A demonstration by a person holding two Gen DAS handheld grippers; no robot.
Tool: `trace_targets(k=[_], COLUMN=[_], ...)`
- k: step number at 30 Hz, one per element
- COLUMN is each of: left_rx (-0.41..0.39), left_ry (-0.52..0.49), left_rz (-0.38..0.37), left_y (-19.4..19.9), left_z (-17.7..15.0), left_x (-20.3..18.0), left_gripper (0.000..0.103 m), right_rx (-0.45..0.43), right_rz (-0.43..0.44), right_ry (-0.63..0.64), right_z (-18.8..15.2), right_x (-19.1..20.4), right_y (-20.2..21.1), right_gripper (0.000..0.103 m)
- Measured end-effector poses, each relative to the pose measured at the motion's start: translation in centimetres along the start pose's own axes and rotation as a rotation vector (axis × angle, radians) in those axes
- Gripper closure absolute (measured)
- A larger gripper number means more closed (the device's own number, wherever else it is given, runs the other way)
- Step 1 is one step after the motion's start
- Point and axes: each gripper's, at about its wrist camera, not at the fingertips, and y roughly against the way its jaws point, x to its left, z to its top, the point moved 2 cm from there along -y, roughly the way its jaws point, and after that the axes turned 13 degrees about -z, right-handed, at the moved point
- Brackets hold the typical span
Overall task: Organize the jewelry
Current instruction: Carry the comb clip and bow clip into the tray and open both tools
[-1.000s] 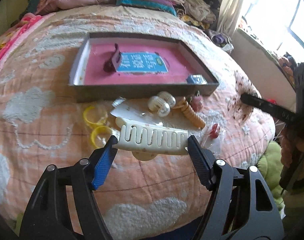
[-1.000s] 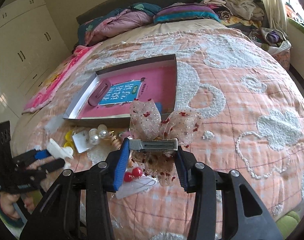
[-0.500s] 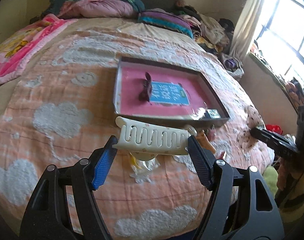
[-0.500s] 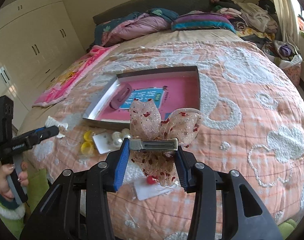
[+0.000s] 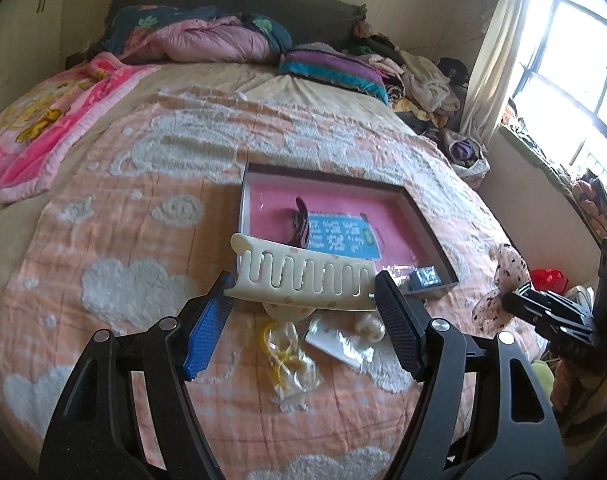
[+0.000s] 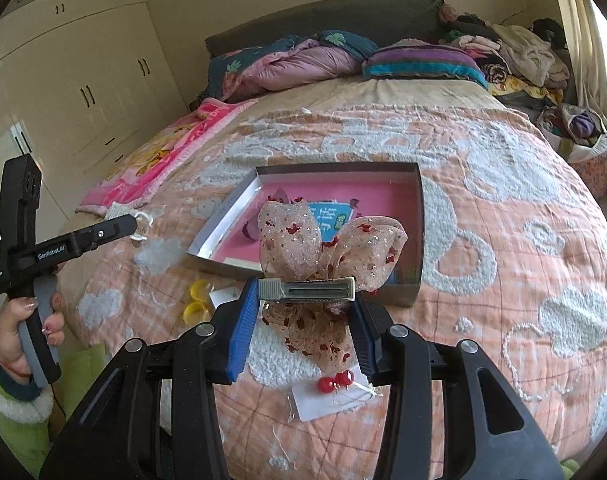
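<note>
The cream hair claw (image 5: 303,280) sits crosswise between the pads of the left gripper (image 5: 303,294), clamped end to end with its teeth facing the camera, a hold that keeps its whole length clear of the bed and ready to be lowered flat. The right gripper (image 6: 306,291) is likewise closed on the metal clip of the sheer bow hairpin (image 6: 327,240), pinching the clip by its two ends so the fabric loops stand up and the tails hang free below. Both pieces are held in the air at the near side of the shallow box (image 5: 431,232), whose pink floor already carries a dark hair clip (image 5: 301,220), a blue card (image 5: 339,236) and a small item in its near right corner (image 5: 425,278). The far and left parts of that floor look open, so I judge there is room to set both pieces down, provided each clears the near wall first. On the quilt (image 5: 143,248) just near the box lie yellow rings (image 6: 195,300), a card with pearl pieces (image 5: 343,340) and red bead earrings on a card (image 6: 335,384), still unsorted. The quilt to the right of the box is bare, leaving free room to move.
</note>
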Motion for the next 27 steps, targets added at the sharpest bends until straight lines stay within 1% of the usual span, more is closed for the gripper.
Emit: trace_targets(k=[6, 14, 22, 27], left_rx=[-0.016, -0.02, 0.011, 0.047], left_ry=[-0.026, -0.068, -0.084, -0.083], left_rz=[-0.007, -0.022, -0.036, -0.039], left_y=[-0.4, -2.2, -4.7, -6.7], left_z=[1.6, 3.1, 3.6, 3.4], left_x=[-1.0, -3.0, -3.9, -3.8], left_gripper=[0.04, 0.04, 0.04, 0.04], right_rx=[-0.033, -0.071, -0.082, -0.083], right_rz=[-0.002, -0.023, -0.055, -0.069], right_ry=[0.003, 0.004, -0.006, -0.019], right_z=[1.4, 3.9, 5.9, 6.9], right_x=[0.0, -0.6, -1.6, -2.4], right_y=[0.6, 0.5, -0.8, -1.7], right_gripper=[0.062, 0.062, 0.061, 0.061])
